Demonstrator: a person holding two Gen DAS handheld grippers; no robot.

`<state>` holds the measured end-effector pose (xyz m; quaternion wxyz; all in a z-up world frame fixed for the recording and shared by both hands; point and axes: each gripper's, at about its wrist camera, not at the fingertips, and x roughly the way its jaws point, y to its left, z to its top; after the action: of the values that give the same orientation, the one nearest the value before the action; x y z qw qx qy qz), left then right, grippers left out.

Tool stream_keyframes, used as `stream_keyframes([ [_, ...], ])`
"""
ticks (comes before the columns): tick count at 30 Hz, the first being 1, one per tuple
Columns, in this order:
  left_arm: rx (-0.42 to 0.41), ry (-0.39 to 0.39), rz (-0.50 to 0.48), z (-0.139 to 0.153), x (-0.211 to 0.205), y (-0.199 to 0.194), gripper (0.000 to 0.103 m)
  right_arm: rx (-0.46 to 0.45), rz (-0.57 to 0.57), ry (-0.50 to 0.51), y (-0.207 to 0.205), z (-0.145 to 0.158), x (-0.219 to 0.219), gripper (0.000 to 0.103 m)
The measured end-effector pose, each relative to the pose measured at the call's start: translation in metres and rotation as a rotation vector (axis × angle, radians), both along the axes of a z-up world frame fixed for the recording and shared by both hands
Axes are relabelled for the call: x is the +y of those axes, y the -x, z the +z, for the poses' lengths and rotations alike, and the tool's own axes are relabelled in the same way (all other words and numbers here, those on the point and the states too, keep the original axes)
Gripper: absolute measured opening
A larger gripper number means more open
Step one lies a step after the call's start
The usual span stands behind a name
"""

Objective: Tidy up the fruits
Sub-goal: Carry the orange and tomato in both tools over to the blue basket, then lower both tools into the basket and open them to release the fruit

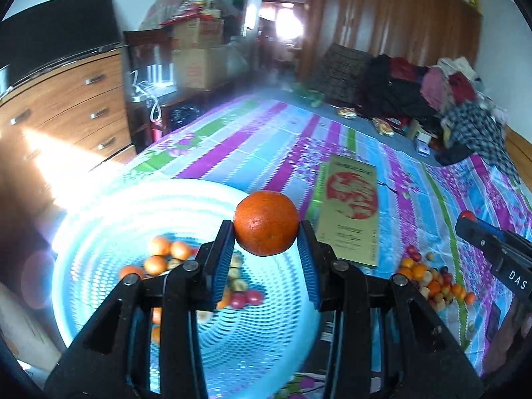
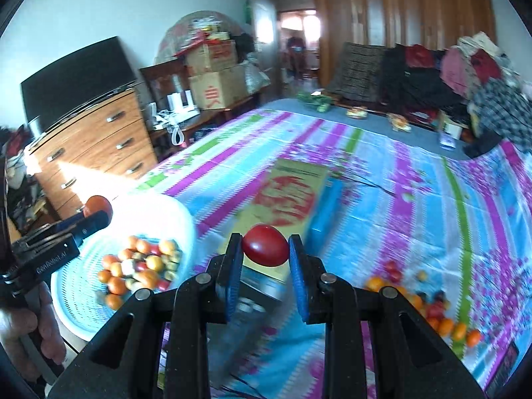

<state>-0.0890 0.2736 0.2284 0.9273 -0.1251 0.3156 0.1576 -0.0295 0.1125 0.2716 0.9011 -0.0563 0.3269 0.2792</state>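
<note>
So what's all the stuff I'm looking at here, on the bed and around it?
orange: one, orange, pinched in the left gripper above the basket
red fruit: one, red, pinched in the right gripper
basket: one, pale blue mesh, left on the bed, holds many mixed fruits
loose fruit pile: many, orange, red and yellow, right on the sheet
flat box: one, tan with a red print, middle of the bed
bedsheet: one, striped purple, blue and green
dresser: one, brown wood, left of the bed
clothes heap: mixed colours, far right
left gripper: black, blue pads
right gripper: black, blue pads
</note>
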Motion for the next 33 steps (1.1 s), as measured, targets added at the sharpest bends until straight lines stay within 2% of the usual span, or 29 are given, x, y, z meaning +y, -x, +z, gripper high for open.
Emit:
stream_keyframes([
  [6, 0.018, 0.010, 0.067, -0.004, 0.035, 0.011, 0.039, 0.015, 0.104, 0.005, 0.003, 0.004, 0.067, 0.031],
  [13, 0.108, 0.028, 0.085, -0.029, 0.058, 0.012, 0.039, 0.080, 0.188, 0.023, 0.004, -0.013, 0.124, 0.031],
  [21, 0.175, 0.064, 0.075, -0.048, 0.068, 0.014, 0.039, 0.172, 0.218, 0.067, -0.001, -0.042, 0.148, 0.031],
  [33, 0.184, 0.086, 0.075, -0.050, 0.080, 0.016, 0.039, 0.220, 0.236, 0.090, -0.003, -0.053, 0.159, 0.031],
])
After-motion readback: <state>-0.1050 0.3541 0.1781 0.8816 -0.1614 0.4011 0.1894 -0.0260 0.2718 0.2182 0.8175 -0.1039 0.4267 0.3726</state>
